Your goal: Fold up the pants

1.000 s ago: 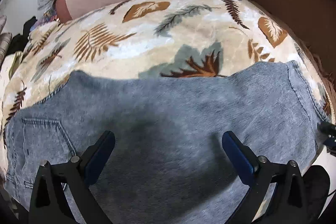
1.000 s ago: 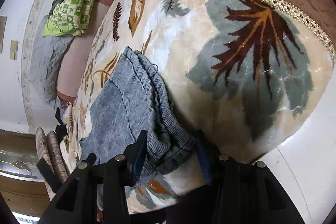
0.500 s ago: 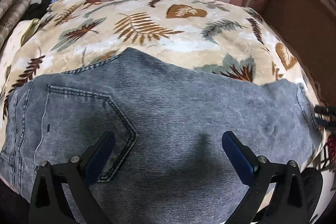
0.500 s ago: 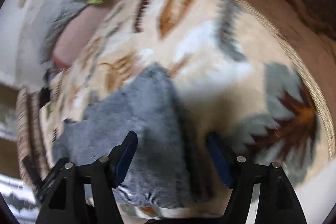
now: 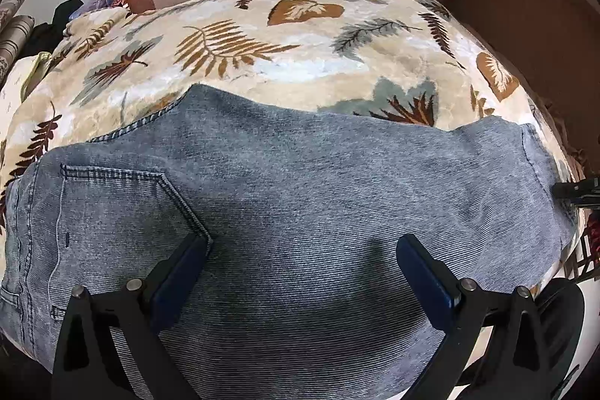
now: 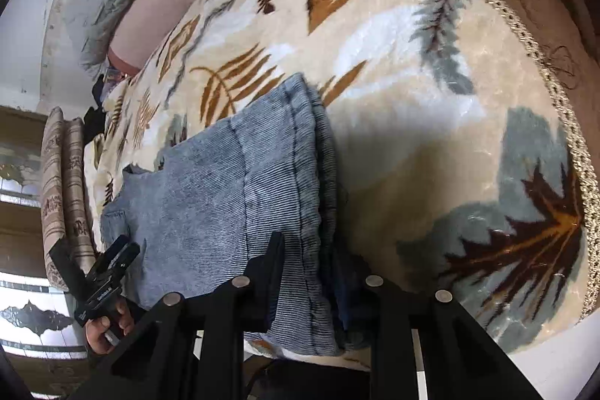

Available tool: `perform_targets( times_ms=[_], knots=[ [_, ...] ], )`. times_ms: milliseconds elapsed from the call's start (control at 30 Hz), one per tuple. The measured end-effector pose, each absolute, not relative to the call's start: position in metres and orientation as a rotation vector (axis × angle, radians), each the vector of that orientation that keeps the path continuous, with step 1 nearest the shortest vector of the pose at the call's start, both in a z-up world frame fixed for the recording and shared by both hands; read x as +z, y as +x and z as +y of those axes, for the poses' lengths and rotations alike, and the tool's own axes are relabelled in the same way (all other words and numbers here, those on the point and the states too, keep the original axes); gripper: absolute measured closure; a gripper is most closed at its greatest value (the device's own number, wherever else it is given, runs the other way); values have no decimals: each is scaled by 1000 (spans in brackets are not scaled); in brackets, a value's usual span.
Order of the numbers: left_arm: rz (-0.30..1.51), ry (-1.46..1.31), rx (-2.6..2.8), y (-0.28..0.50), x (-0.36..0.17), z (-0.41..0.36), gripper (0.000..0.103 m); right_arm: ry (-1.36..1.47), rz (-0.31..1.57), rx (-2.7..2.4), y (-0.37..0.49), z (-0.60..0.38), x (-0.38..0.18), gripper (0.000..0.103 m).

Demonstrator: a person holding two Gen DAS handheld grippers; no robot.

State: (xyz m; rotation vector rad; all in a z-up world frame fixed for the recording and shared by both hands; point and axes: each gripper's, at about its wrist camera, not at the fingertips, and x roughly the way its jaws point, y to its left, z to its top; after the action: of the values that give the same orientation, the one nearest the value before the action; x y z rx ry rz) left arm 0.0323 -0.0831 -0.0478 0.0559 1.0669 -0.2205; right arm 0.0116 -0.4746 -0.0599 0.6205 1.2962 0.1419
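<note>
One pair of jeans [image 5: 300, 205] lies folded on one leaf-print blanket [image 5: 262, 55]. Left gripper [image 5: 300, 272] spread wide above the denim, holding nothing. Right gripper [image 6: 311, 272] clamped on the stacked leg hems [image 6: 318, 175].

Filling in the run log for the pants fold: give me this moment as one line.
step: fold in progress | pants: flat on leaf-print blanket | left gripper: open above pants | right gripper: shut on pants hem
</note>
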Motion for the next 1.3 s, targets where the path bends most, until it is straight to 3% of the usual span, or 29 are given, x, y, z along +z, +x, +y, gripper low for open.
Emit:
perform_targets(
  times_ms=[167,233,533,633,700,767,833,900,1100,1233,1300],
  knots=[
    [1069,79,-234,30,-48,-89,1,741,1277,192,8,-492,-79,79],
    [1071,92,-228,30,-50,-92,1,704,1278,196,5,-487,-76,90],
    [1029,122,-249,28,-40,-110,1,454,1130,135,-17,-449,0,92],
    [1019,110,-275,30,-35,-123,1,422,1191,57,-21,-452,-22,91],
    [1023,154,-289,32,-39,-137,1,462,1299,30,-17,-454,-62,88],
    [1092,291,-258,39,-61,-154,1,566,1249,24,-22,-465,-65,83],
    [1091,328,-248,40,-74,-159,0,503,1221,-29,-26,-464,-44,57],
    [1091,299,-238,40,-72,-157,0,389,1177,-136,-28,-460,-20,50],
    [1103,261,-254,40,-73,-151,0,566,1021,67,-4,-432,13,48],
    [1111,249,-260,41,-74,-151,0,649,1109,147,37,-416,-32,47],
    [1109,245,-263,42,-75,-150,0,700,1159,62,46,-431,-65,55]
  ],
)
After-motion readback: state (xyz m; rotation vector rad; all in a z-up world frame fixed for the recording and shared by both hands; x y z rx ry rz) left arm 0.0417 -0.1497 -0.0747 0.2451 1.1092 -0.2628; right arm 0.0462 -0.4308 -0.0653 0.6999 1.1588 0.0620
